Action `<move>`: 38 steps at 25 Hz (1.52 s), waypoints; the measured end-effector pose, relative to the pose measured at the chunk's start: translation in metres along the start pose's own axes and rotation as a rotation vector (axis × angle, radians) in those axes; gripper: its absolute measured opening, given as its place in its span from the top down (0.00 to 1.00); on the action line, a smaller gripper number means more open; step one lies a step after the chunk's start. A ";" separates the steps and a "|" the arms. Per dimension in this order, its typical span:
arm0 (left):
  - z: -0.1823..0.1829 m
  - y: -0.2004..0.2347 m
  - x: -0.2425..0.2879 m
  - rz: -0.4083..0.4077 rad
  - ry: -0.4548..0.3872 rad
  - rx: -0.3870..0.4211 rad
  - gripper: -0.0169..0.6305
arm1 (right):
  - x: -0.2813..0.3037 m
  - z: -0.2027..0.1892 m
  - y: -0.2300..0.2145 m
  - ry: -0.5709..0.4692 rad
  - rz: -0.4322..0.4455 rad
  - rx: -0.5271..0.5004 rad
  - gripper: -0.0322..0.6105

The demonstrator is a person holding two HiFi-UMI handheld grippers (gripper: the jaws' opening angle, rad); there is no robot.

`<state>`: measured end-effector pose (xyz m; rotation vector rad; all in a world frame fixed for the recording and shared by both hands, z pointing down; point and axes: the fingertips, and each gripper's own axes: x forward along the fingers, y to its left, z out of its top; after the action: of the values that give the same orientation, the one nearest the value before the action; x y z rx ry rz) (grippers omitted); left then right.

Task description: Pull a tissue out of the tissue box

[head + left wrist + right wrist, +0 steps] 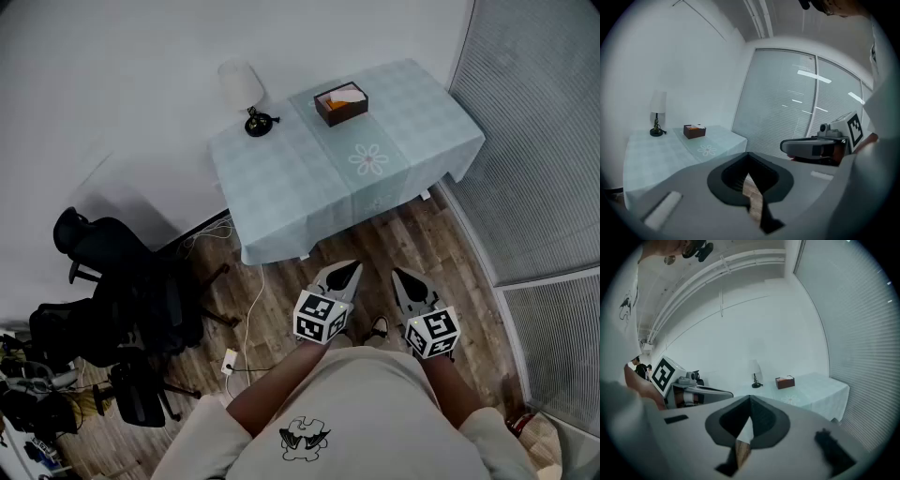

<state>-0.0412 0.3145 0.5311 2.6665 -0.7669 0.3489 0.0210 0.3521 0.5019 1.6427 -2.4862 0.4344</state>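
Observation:
A dark brown tissue box (341, 103) with a white tissue showing at its top stands on the far side of a table (309, 187) covered with a pale checked cloth. Both grippers hang over the wood floor, well short of the table's near edge. My left gripper (351, 267) is shut with nothing in it, and so is my right gripper (398, 274) beside it. In the left gripper view the box (694, 131) is small and far off beyond the closed jaws (749, 154). The right gripper view shows the box (785, 382) equally distant past the right gripper's tip (750, 398).
A white-shaded lamp (246, 94) stands on the table's left corner. Black office chairs (122, 300) crowd the floor at the left, with a white cable (251, 314) and a plug block (229, 361) nearby. Window blinds (544, 141) run along the right.

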 end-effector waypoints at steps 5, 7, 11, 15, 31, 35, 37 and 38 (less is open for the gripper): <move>0.000 -0.003 0.005 -0.006 0.013 0.004 0.96 | 0.001 0.004 -0.004 -0.007 -0.001 0.008 0.93; -0.002 -0.004 0.005 -0.010 0.017 0.004 0.96 | 0.001 0.003 -0.003 -0.005 -0.004 0.008 0.93; -0.001 -0.003 0.005 -0.009 0.016 0.004 0.96 | 0.002 0.003 -0.003 -0.003 -0.003 0.007 0.93; -0.002 -0.001 0.000 -0.002 0.012 -0.003 0.96 | 0.003 0.001 0.001 0.000 0.002 0.011 0.93; -0.008 0.095 -0.018 -0.011 0.036 -0.043 0.96 | 0.087 0.004 0.029 0.046 -0.013 0.043 0.93; 0.001 0.115 -0.008 -0.019 0.027 -0.054 0.96 | 0.107 0.013 0.014 0.048 -0.037 0.042 0.93; 0.007 0.128 0.005 -0.016 0.022 -0.059 0.96 | 0.120 0.017 0.002 0.045 -0.037 0.044 0.93; 0.010 0.135 0.012 -0.012 0.021 -0.066 0.96 | 0.126 0.019 -0.005 0.046 -0.035 0.043 0.93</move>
<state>-0.1037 0.1978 0.5602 2.6012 -0.7428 0.3420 -0.0236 0.2341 0.5182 1.6694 -2.4279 0.5191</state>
